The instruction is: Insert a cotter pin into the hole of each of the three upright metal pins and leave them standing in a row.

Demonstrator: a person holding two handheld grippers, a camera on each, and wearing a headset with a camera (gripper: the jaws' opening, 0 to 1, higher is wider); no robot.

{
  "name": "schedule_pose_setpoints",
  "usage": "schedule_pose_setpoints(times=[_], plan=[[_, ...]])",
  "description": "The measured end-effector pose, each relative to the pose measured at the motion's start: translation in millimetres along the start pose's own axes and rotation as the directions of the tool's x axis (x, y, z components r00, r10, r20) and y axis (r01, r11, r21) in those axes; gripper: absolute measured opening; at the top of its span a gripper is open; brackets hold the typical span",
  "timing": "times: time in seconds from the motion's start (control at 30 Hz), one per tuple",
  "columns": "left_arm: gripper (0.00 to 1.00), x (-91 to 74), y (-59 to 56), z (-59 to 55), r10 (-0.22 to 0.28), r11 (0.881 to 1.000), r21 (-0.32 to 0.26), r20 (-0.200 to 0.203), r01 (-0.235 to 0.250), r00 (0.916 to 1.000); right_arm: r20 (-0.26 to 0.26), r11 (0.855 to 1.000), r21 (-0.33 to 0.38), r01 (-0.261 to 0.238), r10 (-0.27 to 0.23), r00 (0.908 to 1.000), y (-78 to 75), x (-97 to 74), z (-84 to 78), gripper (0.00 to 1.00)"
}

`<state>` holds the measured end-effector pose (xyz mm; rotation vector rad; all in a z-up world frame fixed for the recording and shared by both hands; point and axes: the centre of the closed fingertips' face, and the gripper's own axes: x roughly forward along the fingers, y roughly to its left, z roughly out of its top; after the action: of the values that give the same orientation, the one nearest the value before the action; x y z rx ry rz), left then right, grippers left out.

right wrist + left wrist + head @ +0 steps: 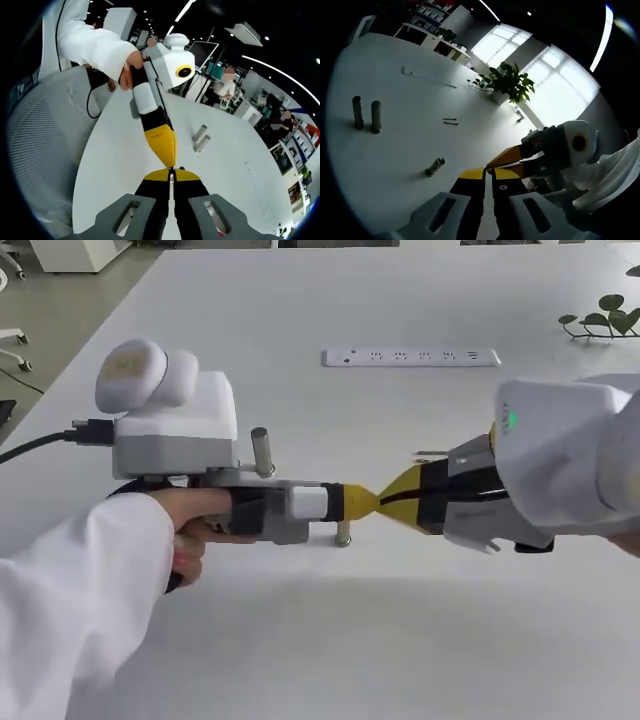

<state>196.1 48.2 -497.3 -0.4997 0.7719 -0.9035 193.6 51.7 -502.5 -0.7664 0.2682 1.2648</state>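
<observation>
Nearest, a white sleeve (70, 610) is holding the left gripper (370, 502) out from the left, its jaws pressing together. The right gripper (388, 502) is facing it tip to tip, jaws likewise drawn together. Whether either is nipping anything is too small to tell.

Two pins (375, 116) are standing side by side at the left of the left gripper view. A third pin (343, 535) is sitting just under the meeting tips, seemingly upright. What look like two cotter pins (450, 120) are lying loose beyond it.

With both tips hanging right over that third pin, a dip of either hand is likely to topple it. A handover at the very tips is risking a dropped part.

Everything is resting on a plain white table (300, 640), with a power strip (410, 357) lying at its far side, a plant (600, 320) sitting at the right, and bright windows (560, 75) glowing behind.
</observation>
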Motion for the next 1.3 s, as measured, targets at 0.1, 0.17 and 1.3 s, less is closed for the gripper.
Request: schedule_pose_setpoints(times=[0.1,0.17,1.3], plan=[[0.02,0.0,-0.1,-0.2,-0.001,1.0,-0.013,0.001,0.001,1.0,0.001,1.0,-0.006,-0.004,0.004,1.0,1.7,0.2,1.4,0.0],[0.02,-0.4,0.2,-1.0,-0.002,1.0,-0.027,0.0,0.002,1.0,0.001,1.0,-0.01,-0.004,0.004,1.0,2.9,0.3,2.3,0.0],[0.0,-10.0,-3.3,-18.6,0.037,0.977,0.213,-0.115,-0.012,0.9926,0.043,0.991,0.112,-0.07,0.066,0.9969,18.6,-0.7,-4.9,0.14]])
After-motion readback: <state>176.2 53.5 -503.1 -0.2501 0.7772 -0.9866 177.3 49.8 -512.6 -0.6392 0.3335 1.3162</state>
